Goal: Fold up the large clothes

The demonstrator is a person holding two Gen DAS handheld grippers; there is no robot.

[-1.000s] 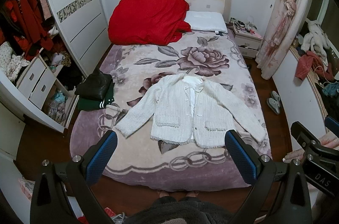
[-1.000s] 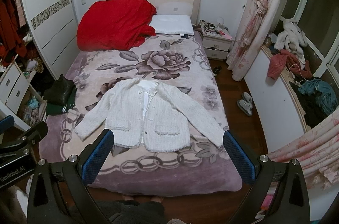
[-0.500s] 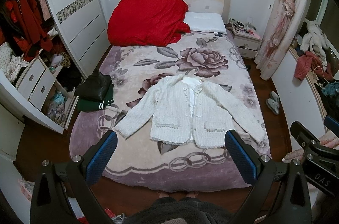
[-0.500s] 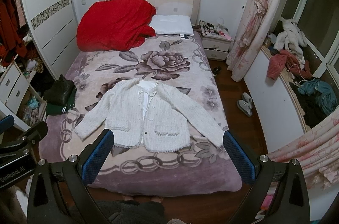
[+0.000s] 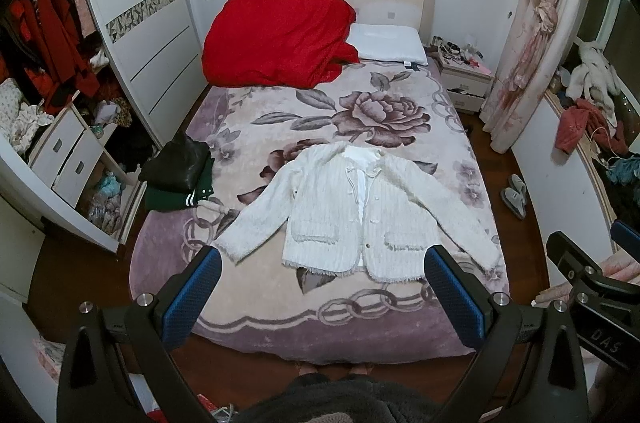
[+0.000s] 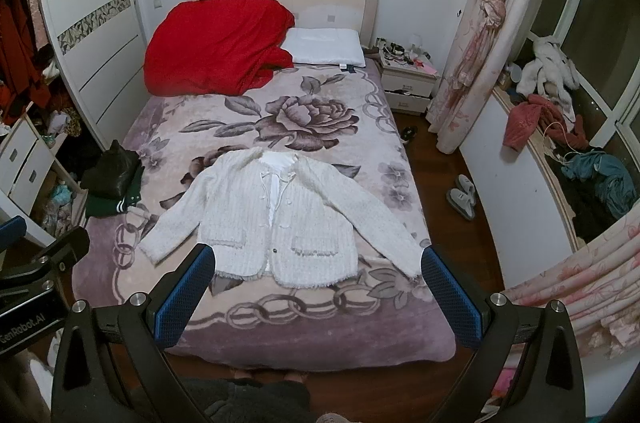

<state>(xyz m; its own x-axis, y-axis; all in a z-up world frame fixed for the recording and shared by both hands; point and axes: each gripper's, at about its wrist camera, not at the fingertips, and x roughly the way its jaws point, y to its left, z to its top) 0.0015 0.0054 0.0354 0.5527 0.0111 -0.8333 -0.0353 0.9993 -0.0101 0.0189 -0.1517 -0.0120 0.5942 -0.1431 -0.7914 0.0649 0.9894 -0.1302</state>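
A white knitted jacket point(image 5: 360, 215) lies flat and face up on the bed point(image 5: 280, 295), sleeves spread out to both sides, hem toward me. It also shows in the right wrist view point(image 6: 280, 219). My left gripper point(image 5: 324, 275) is open and empty, held high above the foot of the bed, well short of the jacket. My right gripper point(image 6: 318, 271) is open and empty too, at a similar height beside it. The jacket's front is closed, with a white lining showing at the neck.
A red quilt point(image 5: 276, 39) and a white pillow point(image 5: 386, 43) lie at the head. Folded dark clothes point(image 5: 178, 179) sit at the bed's left edge. An open wardrobe point(image 5: 48, 83) stands left; nightstand point(image 5: 466, 79), curtain point(image 5: 528, 43), slippers point(image 5: 514, 195) and a cluttered sill stand right.
Both grippers have drifted very slightly; the view of the bed has hardly shifted. The jacket has not moved and both grippers stay open.
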